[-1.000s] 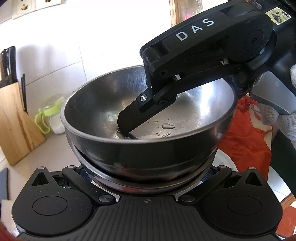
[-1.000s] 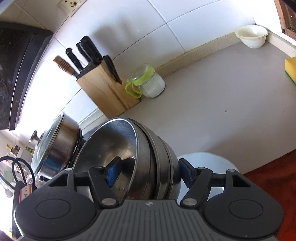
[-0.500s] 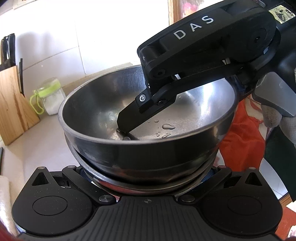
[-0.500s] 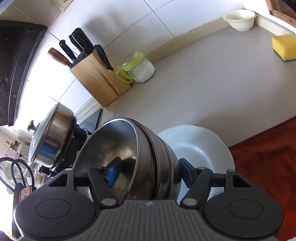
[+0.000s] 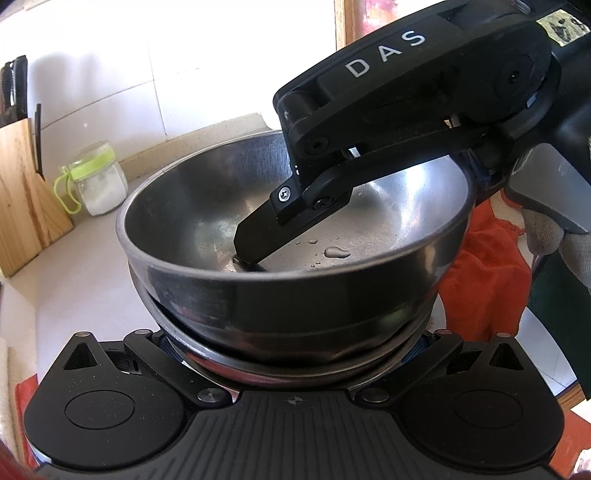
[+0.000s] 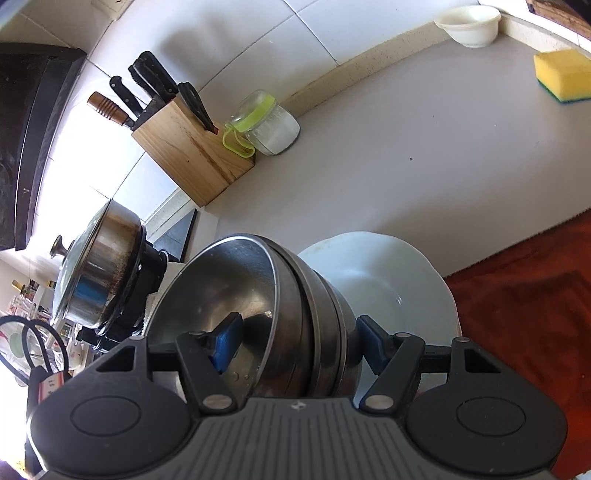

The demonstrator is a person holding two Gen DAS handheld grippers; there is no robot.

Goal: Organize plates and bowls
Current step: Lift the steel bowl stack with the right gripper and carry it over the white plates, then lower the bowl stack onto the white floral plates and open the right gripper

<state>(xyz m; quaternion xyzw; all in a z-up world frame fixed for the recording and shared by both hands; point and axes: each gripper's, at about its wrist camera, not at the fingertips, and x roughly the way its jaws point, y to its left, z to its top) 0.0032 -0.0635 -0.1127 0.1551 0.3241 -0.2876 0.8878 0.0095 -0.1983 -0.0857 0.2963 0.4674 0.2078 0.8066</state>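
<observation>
A stack of steel bowls (image 5: 295, 295) is held tilted between both grippers, low over a white plate (image 6: 399, 269) on the counter. My right gripper (image 6: 299, 339) is shut on the stack (image 6: 317, 295). One blue pad lies inside the top bowl and the other presses its underside. In the left wrist view that inner finger (image 5: 266, 229) reaches down into the top bowl, where water drops lie. My left gripper (image 5: 295, 343) clasps the lowest bowl from both sides. Its pads are mostly hidden under the stack.
A wooden knife block (image 6: 192, 151) and a green-lidded jar (image 6: 273, 129) stand by the tiled wall. A lidded pot (image 6: 96, 266) sits on the stove at left. A yellow sponge (image 6: 561, 74) and a cream bowl (image 6: 469, 26) lie far right. An orange cloth (image 5: 484, 280) lies beside the plate.
Both grippers have sunk together with the bowl stack. The white plate has come further into the right wrist view, and the jar and knife block have shifted in both views. Neither grip has changed.
</observation>
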